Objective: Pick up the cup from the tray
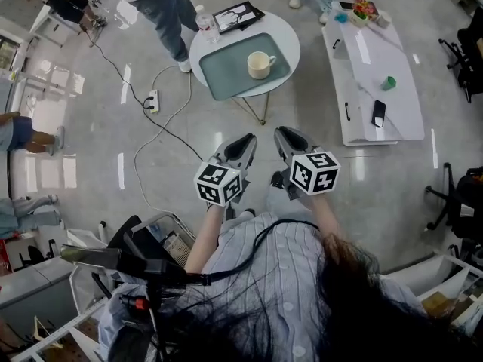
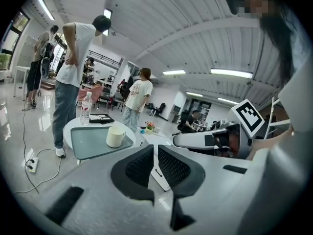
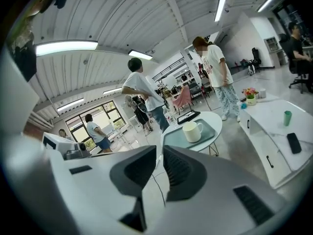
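A cream cup (image 1: 260, 64) with a handle stands upright on a grey-green tray (image 1: 226, 80) on a round white table (image 1: 285, 35), well ahead of me across the floor. Both grippers hover side by side over the floor, pointing towards that table and far short of it. My left gripper (image 1: 245, 138) is shut with nothing between its jaws. My right gripper (image 1: 285, 133) also looks shut and empty. The left gripper view shows the cup (image 2: 115, 136) on the tray (image 2: 88, 143) beyond my left gripper (image 2: 155, 148). The right gripper view shows the cup (image 3: 191, 131) past my right gripper (image 3: 160, 151).
A water bottle (image 1: 203, 19) and a black tablet (image 1: 238, 16) share the round table. A power strip (image 1: 153, 101) and its cable lie on the floor to the left. A long white low table (image 1: 373, 74) stands to the right. People stand behind the round table.
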